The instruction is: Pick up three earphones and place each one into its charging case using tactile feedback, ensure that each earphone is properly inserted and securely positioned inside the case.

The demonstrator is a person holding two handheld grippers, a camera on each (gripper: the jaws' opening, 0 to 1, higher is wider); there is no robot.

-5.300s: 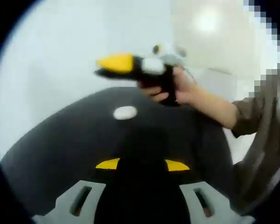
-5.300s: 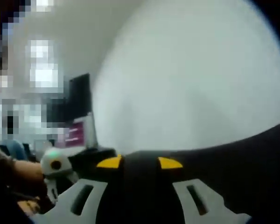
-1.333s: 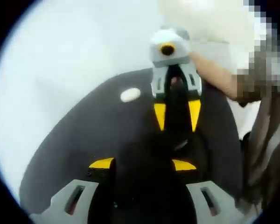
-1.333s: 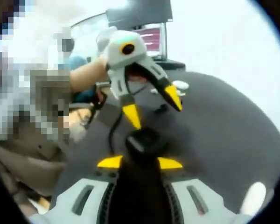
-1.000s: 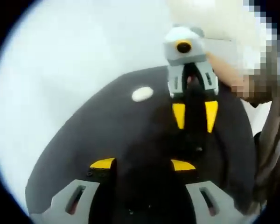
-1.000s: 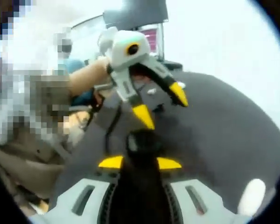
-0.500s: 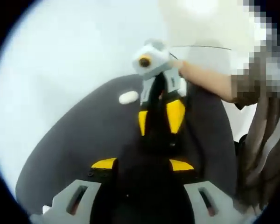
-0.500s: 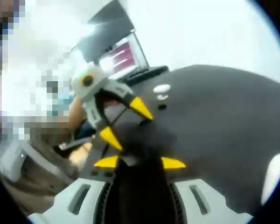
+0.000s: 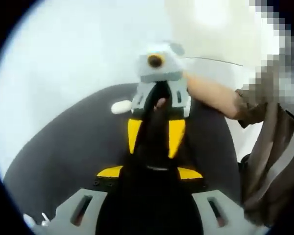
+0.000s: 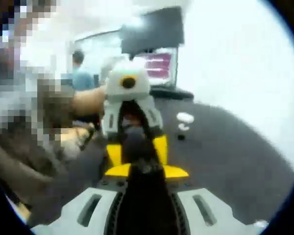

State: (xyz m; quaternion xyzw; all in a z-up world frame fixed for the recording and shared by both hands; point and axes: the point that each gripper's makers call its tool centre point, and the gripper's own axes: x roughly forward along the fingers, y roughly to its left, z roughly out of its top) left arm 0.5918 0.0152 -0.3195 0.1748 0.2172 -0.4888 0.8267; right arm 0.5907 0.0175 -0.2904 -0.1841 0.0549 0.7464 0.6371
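In the right gripper view my right gripper (image 10: 147, 171) is shut on a black rounded object (image 10: 136, 139); I cannot tell if it is an earphone or a case. My left gripper (image 10: 137, 149) faces it head-on, and its yellow-tipped jaws stand apart on either side of that object. In the left gripper view my left gripper (image 9: 149, 172) is open, with my right gripper (image 9: 154, 136) pointing straight into it and the black object (image 9: 156, 149) between them. A white oval case (image 9: 120, 106) lies on the black mat (image 9: 63, 156) behind.
A white earphone piece (image 10: 184, 117) and a small black piece (image 10: 180, 137) lie on the mat (image 10: 225, 161). A monitor (image 10: 157, 63) stands behind. A person's arm (image 9: 210, 95) holds the right gripper. Small white bits (image 9: 32, 221) lie at the mat's near edge.
The two grippers have lined up nose to nose and come closer. The left gripper, off to one side and tilted before, now has its jaws around the black object in the right gripper.
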